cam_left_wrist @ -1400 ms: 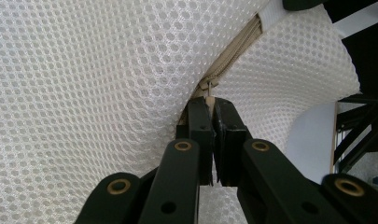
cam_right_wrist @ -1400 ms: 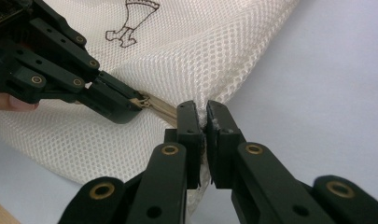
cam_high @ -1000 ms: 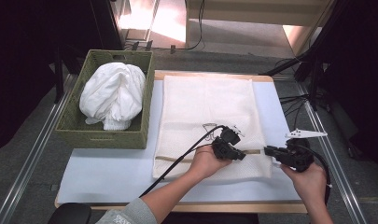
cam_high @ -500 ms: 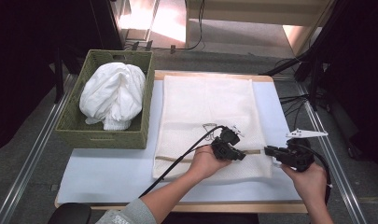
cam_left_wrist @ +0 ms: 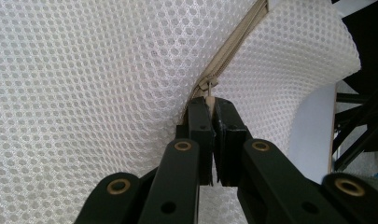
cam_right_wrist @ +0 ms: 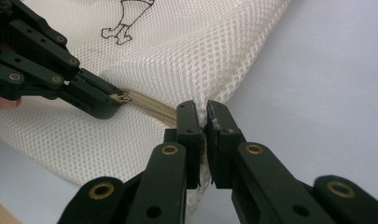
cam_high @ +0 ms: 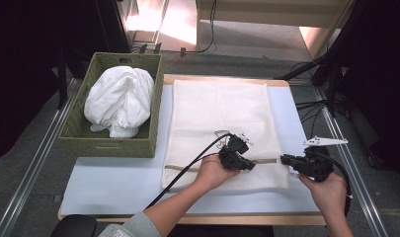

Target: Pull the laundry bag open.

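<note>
Since a second ago, nothing has shifted: the zipper remains mostly closed. Left gripper jaws are clamped on the zipper pull; right gripper jaws pinch the mesh bag edge on the table. Count: one bag, one basket, one white bundle

A green basket sits on the table's left. White bundled cloth lies inside it. A pale mat covers the table.

The left gripper, clamped on the zipper pull of the mesh bag at lower centre of the high view, has barely shifted; nothing else differs.
</note>
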`<state>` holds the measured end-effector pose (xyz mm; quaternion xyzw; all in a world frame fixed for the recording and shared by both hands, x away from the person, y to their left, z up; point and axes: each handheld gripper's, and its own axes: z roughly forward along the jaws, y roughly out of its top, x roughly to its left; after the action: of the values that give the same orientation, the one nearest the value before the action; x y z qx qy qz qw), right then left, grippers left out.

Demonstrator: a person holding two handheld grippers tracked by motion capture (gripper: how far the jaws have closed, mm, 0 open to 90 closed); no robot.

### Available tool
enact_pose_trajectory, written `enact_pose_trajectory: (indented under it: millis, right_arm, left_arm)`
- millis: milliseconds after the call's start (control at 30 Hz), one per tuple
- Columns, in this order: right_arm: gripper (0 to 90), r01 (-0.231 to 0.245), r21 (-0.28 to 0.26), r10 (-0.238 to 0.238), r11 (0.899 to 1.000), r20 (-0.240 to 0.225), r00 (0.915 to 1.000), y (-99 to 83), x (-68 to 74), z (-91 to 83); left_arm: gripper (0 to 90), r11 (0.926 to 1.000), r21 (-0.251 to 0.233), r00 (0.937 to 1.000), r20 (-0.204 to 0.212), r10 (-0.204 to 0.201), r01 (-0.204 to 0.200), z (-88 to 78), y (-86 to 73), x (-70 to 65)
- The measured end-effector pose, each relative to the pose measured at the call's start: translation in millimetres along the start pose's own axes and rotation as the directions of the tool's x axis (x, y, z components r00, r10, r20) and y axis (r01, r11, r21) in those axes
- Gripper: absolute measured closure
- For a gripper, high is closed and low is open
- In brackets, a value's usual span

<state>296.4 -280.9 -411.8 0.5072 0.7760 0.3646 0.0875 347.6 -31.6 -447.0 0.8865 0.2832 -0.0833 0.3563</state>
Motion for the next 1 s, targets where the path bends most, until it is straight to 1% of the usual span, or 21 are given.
enact_pose_trajectory:
  millis: [233, 300, 433, 767, 867, 933, 967, 1000]
  right_arm:
    - [86.0, -0.001, 0.001, 0.001, 1.0, 0.003, 1.0, -0.4, 0.2, 0.1]
    - [86.0, 0.0, 0.001, 0.0, 1.0, 0.005, 1.0, -0.4, 0.4, 0.1]
    - [86.0, -0.001, 0.002, 0.001, 1.0, 0.005, 1.0, -0.4, 0.3, 0.2]
    - [86.0, -0.001, 0.002, 0.001, 1.0, 0.002, 1.0, -0.4, 0.1, 0.0]
    - [86.0, 0.001, 0.001, -0.001, 1.0, 0.001, 1.0, -0.5, -0.5, 0.0]
    - [86.0, 0.001, 0.001, -0.001, 1.0, 0.0, 1.0, -0.5, -0.7, -0.2]
    - [86.0, 0.001, 0.002, -0.001, 1.0, 0.0, 1.0, -0.6, -0.8, -0.3]
    - [86.0, -0.003, 0.002, 0.003, 1.0, 0.001, 1.0, -0.8, -0.8, -0.3]
  left_arm:
    - [88.2, 1.0, -0.001, 1.0, -0.006, -0.003, 0.003, 0.0, -0.3, -1.2]
    - [88.2, 0.9999, -0.005, 0.9999, -0.003, -0.012, 0.012, 0.5, -0.8, -1.4]
    - [88.3, 1.0, -0.006, 1.0, -0.005, -0.006, 0.006, 0.2, -0.8, -1.6]
    - [88.3, 0.9999, -0.01, 0.9999, -0.003, -0.011, 0.011, -0.3, -1.2, -1.5]
    - [88.3, 1.0, -0.002, 1.0, -0.002, -0.001, 0.001, -1.3, -1.9, -0.3]
    - [88.2, 0.9999, -0.008, 0.9999, -0.005, -0.013, 0.013, -1.0, -3.2, -0.3]
    - [88.3, 1.0, 0.0, 1.0, -0.005, -0.007, 0.007, -1.9, -4.1, 1.2]
    - [88.3, 0.9999, -0.001, 0.9999, -0.004, -0.01, 0.01, -2.5, -5.2, 1.6]
